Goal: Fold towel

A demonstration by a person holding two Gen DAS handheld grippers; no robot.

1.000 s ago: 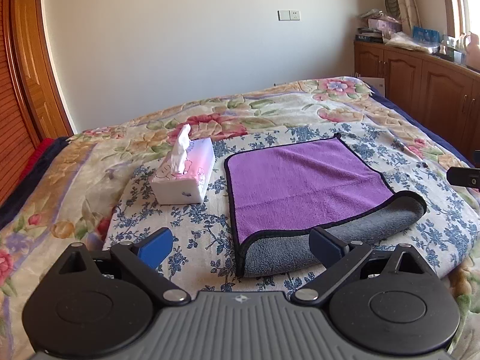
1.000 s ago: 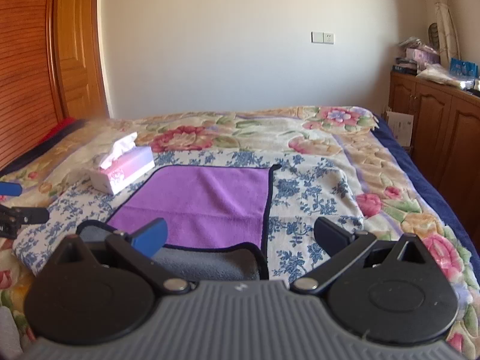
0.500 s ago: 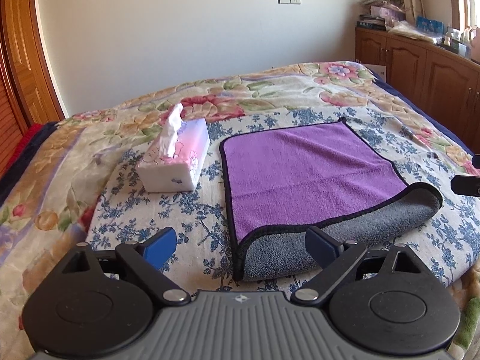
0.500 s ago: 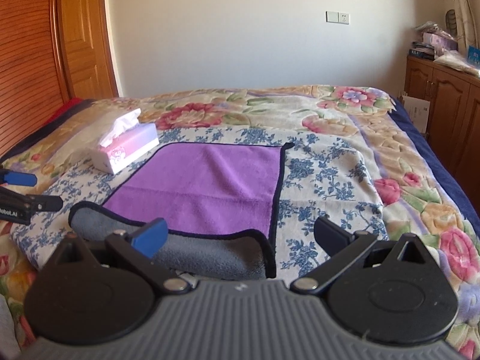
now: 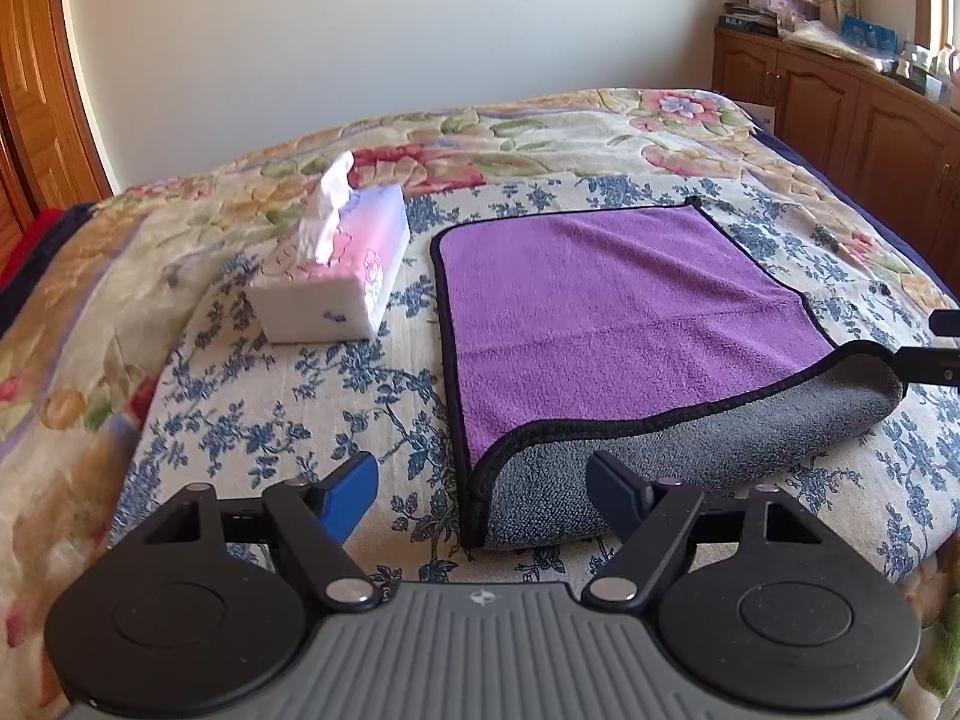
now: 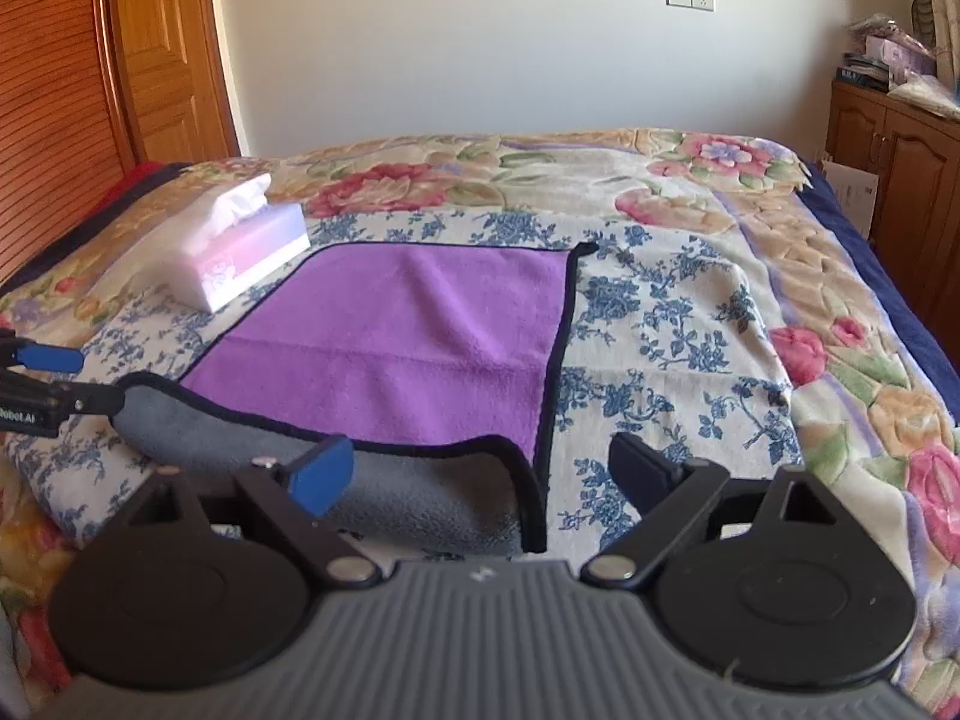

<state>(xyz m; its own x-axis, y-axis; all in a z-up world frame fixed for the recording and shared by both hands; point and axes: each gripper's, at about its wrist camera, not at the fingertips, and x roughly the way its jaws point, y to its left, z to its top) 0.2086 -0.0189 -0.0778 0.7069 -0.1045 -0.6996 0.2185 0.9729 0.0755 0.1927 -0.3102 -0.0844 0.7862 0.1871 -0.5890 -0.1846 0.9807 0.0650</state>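
A purple towel (image 5: 606, 306) with a black hem lies flat on the flowered bedspread; its near edge is rolled over and shows the grey underside (image 5: 690, 456). It also shows in the right wrist view (image 6: 414, 336), grey roll (image 6: 396, 486) at the front. My left gripper (image 5: 483, 489) is open and empty, just above the towel's near left corner. My right gripper (image 6: 483, 471) is open and empty over the near right corner. Each gripper's tip shows at the edge of the other's view.
A pink and white tissue box (image 5: 336, 276) stands just left of the towel, also in the right wrist view (image 6: 240, 246). A wooden cabinet (image 5: 852, 102) runs along the bed's right side. A wooden door (image 6: 162, 54) stands at the far left.
Both grippers have come lower and closer to the towel's rolled near edge. The towel and tissue box have not moved. Both grippers stay open.
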